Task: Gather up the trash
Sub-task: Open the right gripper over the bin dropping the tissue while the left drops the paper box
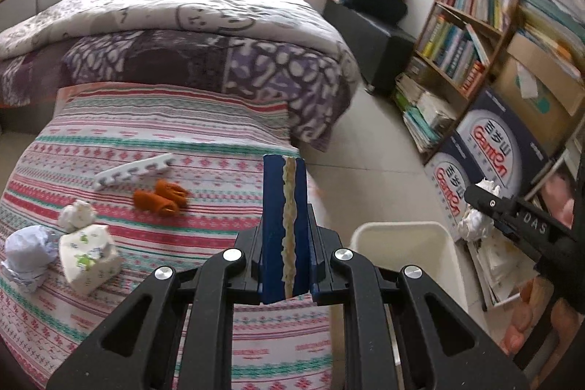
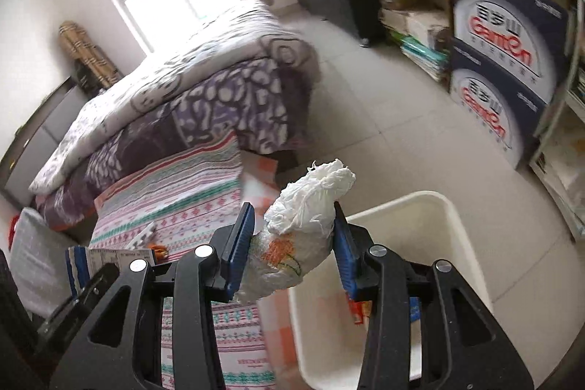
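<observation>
Right tool (image 2: 290,253) clamped on crumpled tissue wad (image 2: 307,229), hovering near the white bin (image 2: 438,207) rim beside the bed (image 2: 175,200). Left tool (image 1: 285,236) pinched fully together, nothing between the pads. Best to carry the wad over the bin opening before letting go, clear of the near wall. Plenty of open floor rightward; more paper balls (image 1: 76,214) waiting on the striped cover.

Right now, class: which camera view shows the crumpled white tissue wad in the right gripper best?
The right wrist view: the tissue wad fills the centre, pinched by the right gripper beside the white bin. The left wrist view shows it small and partly hidden at the right edge.
</observation>
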